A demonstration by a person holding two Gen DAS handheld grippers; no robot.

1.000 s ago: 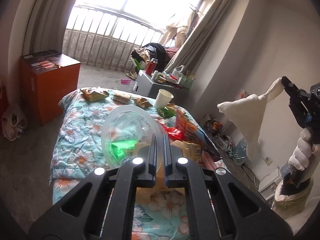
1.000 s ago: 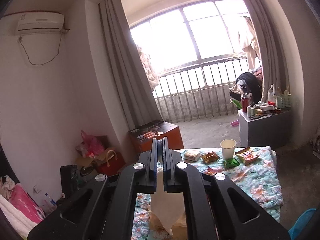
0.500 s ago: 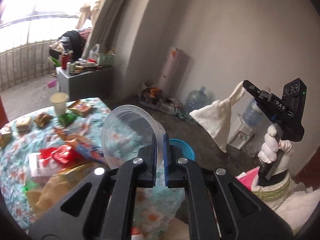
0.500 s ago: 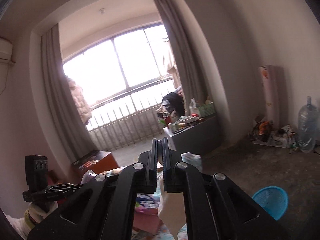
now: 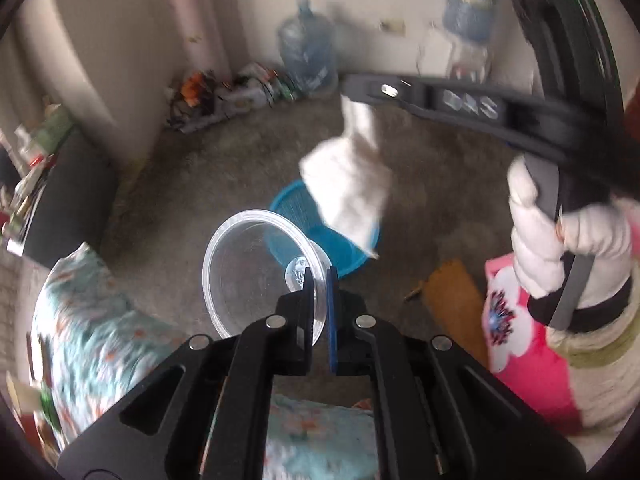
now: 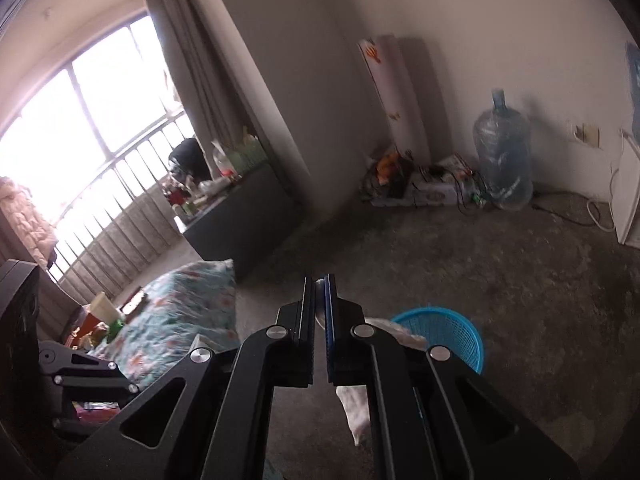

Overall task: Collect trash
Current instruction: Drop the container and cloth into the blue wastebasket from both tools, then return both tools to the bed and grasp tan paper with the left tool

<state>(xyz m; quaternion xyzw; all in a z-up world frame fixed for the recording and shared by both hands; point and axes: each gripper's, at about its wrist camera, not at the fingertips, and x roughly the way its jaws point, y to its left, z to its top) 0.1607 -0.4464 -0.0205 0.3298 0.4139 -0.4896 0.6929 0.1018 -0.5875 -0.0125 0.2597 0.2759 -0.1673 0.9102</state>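
My left gripper [image 5: 319, 278] is shut on the rim of a clear plastic bowl [image 5: 256, 272], held over the floor near a blue mesh waste basket [image 5: 320, 236]. A white crumpled tissue [image 5: 350, 184] hangs above the basket from my right gripper [image 5: 349, 89], which reaches in from the right in a white-gloved hand [image 5: 560, 236]. In the right wrist view my right gripper [image 6: 319, 280] is shut on the tissue [image 6: 356, 404], which dangles below the fingers beside the blue basket [image 6: 448, 332].
A table with a floral cloth [image 5: 92, 344] stands at the left, its far end littered with a cup and wrappers [image 6: 102, 316]. A big water bottle [image 6: 502, 160] and cluttered cables [image 6: 416, 184] line the wall. A pink bag [image 5: 520, 340] lies on the floor at the right. A grey cabinet [image 6: 240, 216] stands by the window.
Both grippers swung away from the table and tilted down toward the floor; the bowl and tissue now hang by the blue basket, with the right gripper much closer to the left.
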